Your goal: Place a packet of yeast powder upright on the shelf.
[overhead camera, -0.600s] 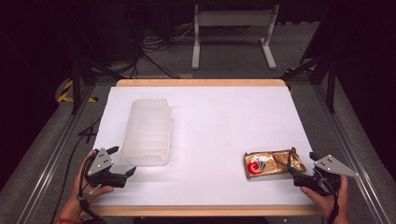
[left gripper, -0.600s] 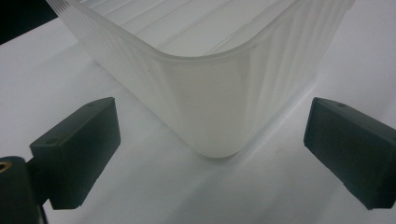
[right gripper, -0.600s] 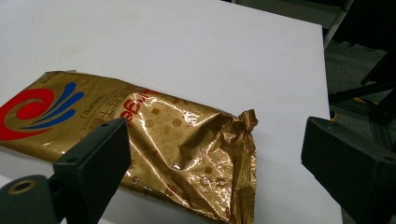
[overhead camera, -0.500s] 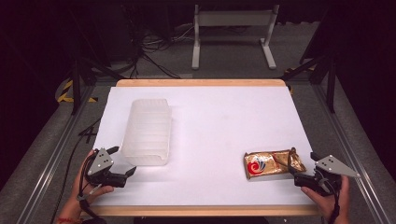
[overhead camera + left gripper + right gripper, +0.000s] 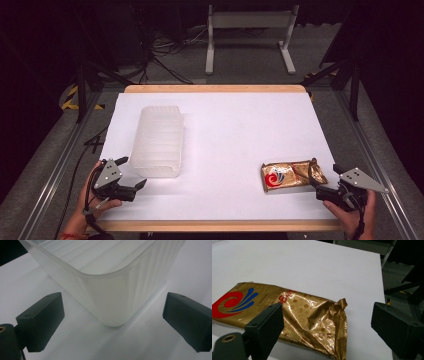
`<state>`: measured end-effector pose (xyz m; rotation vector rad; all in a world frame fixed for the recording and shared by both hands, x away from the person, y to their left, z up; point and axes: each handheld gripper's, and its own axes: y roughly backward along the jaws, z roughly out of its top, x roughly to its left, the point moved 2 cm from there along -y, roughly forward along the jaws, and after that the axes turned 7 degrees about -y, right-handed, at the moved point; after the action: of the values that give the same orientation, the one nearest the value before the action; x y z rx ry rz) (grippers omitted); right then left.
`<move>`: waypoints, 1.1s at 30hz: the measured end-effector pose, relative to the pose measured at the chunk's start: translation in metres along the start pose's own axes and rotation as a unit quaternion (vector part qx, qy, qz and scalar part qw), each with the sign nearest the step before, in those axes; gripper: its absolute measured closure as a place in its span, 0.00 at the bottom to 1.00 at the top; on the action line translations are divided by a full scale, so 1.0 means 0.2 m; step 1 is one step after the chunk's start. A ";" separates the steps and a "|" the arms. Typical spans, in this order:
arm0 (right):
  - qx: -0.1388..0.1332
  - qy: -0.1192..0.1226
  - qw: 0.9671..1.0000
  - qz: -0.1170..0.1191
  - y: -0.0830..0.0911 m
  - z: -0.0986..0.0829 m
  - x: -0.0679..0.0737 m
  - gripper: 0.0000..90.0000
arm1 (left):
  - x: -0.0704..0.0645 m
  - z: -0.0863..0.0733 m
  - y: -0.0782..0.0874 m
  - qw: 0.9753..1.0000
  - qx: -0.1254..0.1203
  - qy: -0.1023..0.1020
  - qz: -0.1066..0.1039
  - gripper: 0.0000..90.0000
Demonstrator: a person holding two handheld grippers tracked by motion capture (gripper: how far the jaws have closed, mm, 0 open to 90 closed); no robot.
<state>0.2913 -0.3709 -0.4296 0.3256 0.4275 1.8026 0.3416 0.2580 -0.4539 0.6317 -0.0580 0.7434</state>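
A translucent ribbed plastic container point(image 5: 158, 141) is seen on the left half of the white table point(image 5: 235, 130), long side running away from the person; nothing can be made out inside it, and in the left gripper view its rounded near corner point(image 5: 110, 290) and ribbed inner floor are shown bare. A gold foil snack packet point(image 5: 291, 175) is laid flat near the right front of the table, well apart from the container. On the packet a red swirl with blue strokes is printed at its left end point(image 5: 234, 302), with small dark print beside it and red lettering across the middle; none of the writing can be read, glare and creases being in the way. The packet's right end is crimped and crumpled point(image 5: 337, 307). The left claw point(image 5: 131, 174) is held by a hand point(image 5: 92, 205) at the front left corner of the table, jaws spread wide and empty, aimed at the container's near corner and just short of it; no contact is seen. The right claw point(image 5: 322, 181) is held by the other hand point(image 5: 352, 212) at the front right edge, jaws likewise parted and empty, the crumpled end of the packet lying between and just ahead of them, untouched so far as can be judged. Cables and a grey metal stand point(image 5: 250, 30) are noted on the floor beyond the table.
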 end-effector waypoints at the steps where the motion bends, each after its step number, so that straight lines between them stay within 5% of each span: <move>1: 0.000 -0.002 1.000 0.001 0.00 0.00 0.00 0.13 | 0.00 0.00 0.00 1.000 0.001 0.000 0.000 0.05; 10: 0.023 -0.037 0.999 0.000 -0.02 -0.02 -0.04 0.16 | 0.00 -0.01 0.00 1.000 0.002 0.000 0.002 0.05; 23: 0.085 -0.115 0.989 0.032 -0.11 -0.08 -0.07 0.23 | -0.01 0.00 0.00 1.000 0.002 -0.002 0.001 0.05; 28: 0.094 -0.124 0.987 0.045 -0.13 -0.07 -0.04 0.25 | -0.01 0.00 0.00 1.000 0.002 -0.003 0.000 0.05; 33: 0.102 -0.140 0.983 0.067 -0.14 -0.07 -0.04 0.42 | -0.01 0.00 0.00 1.000 0.002 -0.005 -0.001 0.05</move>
<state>0.3110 -0.3734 -0.4549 0.7558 0.3979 1.8123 0.3399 0.2575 -0.4542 0.6393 -0.0641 0.7391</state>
